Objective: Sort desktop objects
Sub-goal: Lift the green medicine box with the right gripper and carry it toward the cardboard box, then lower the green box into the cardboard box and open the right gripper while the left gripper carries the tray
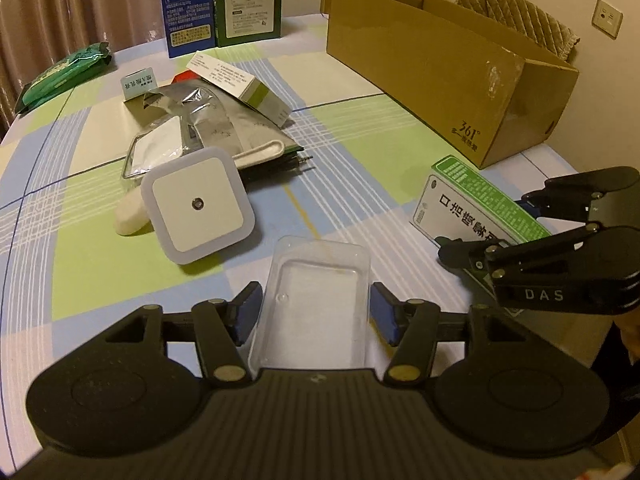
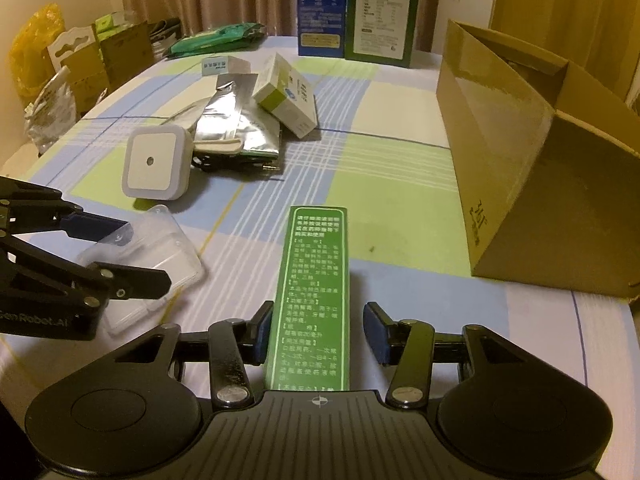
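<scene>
A clear plastic tray (image 1: 316, 300) lies on the checked tablecloth between the fingers of my left gripper (image 1: 316, 312), which is open around it; the pads stand just beside its sides. It also shows in the right wrist view (image 2: 148, 264). A long green medicine box (image 2: 314, 292) lies between the fingers of my right gripper (image 2: 318, 332), which is open: the left pad is close to the box, the right pad is apart. The box shows in the left wrist view (image 1: 480, 204) with the right gripper (image 1: 500, 220) over it.
An open cardboard box (image 1: 440, 68) stands at the right, also in the right wrist view (image 2: 532, 168). A square white night light (image 1: 198, 204), a white oval piece (image 1: 130, 216), foil pouches (image 1: 212, 116), small medicine boxes (image 1: 244, 84), a green packet (image 1: 64, 72) and two tall cartons (image 1: 220, 0) lie farther back.
</scene>
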{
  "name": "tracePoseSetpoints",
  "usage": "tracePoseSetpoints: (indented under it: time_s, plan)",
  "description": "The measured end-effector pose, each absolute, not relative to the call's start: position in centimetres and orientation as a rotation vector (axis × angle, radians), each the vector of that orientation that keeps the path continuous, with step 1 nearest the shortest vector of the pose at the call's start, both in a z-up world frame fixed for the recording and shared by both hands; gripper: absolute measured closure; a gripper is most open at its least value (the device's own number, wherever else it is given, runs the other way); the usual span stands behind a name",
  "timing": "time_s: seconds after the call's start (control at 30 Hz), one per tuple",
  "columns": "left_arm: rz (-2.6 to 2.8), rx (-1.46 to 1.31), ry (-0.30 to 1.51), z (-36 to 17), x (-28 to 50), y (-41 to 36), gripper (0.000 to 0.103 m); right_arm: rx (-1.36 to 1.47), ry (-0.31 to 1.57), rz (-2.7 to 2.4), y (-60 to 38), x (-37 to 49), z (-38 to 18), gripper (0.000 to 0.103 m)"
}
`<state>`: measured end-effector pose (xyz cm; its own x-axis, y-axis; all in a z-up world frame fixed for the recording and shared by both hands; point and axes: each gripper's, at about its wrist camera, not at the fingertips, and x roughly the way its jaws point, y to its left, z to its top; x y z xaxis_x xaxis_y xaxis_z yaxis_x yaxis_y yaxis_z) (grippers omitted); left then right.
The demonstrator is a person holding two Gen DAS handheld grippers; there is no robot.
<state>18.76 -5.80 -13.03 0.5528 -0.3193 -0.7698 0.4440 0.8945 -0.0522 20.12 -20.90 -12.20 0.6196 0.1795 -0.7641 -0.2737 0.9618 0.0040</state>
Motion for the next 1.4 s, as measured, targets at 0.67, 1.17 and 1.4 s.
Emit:
tracePoseSetpoints:
  time_s: [0.67,1.17,1.4]
  plan:
    - [-0.391,0.178,0.910,-13.9,18.6,-6.4,0.051,-0.081,0.848,0.255,-21.5,19.8,-12.2,0.076]
    - [-0.468,0.142,0.800,-7.3,18.2,-11.1,0.051,-0.022,0.677,0.185,-25.5,18.8,-3.4,0.076]
    - [-0.526,0.145,0.682,-0.3,21.7,-16.9,0.051,-0.037,0.562,0.094,-31.7,21.7,3.2,0.076]
